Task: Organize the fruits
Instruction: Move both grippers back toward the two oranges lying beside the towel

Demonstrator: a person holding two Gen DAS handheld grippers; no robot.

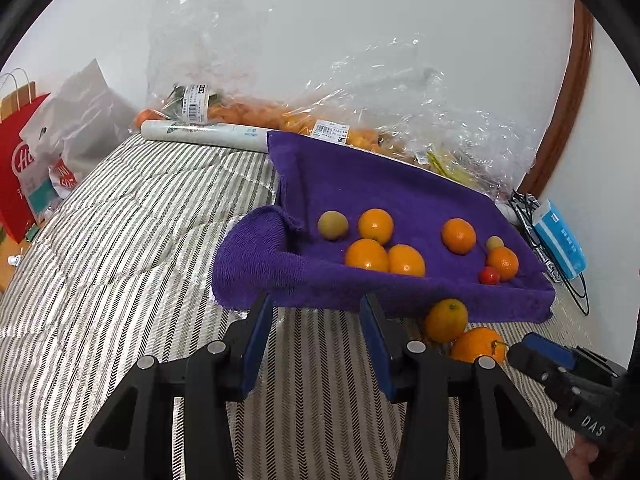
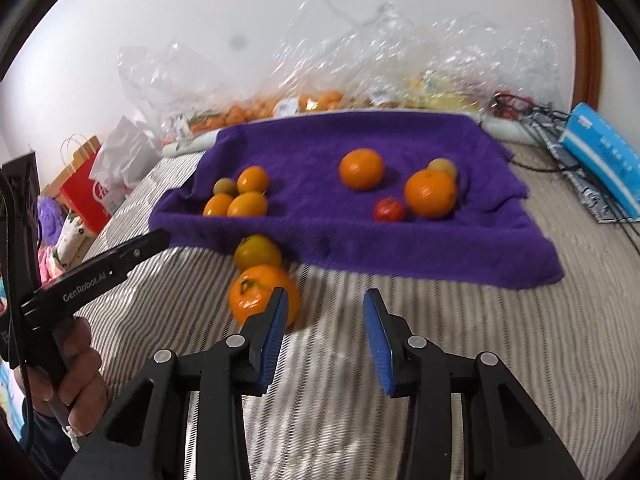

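Note:
A purple towel (image 1: 400, 188) (image 2: 340, 136) lies on the striped bed and holds several oranges, two small greenish fruits and a small red fruit (image 1: 489, 275) (image 2: 389, 209). Two oranges lie off the towel by its front edge: a yellowish one (image 1: 446, 319) (image 2: 257, 251) and a larger one (image 1: 478, 345) (image 2: 256, 295). My left gripper (image 1: 316, 308) is open and empty, just before the towel's front edge. My right gripper (image 2: 325, 300) is open and empty; its left finger (image 2: 276, 312) overlaps the larger loose orange.
Clear plastic bags with more oranges (image 1: 240, 114) (image 2: 316, 102) lie along the wall behind the towel. A rolled white tube (image 1: 204, 134), a red paper bag (image 1: 16, 160) and a white bag sit left. A blue box (image 1: 560, 236) (image 2: 604, 156) and cables lie right.

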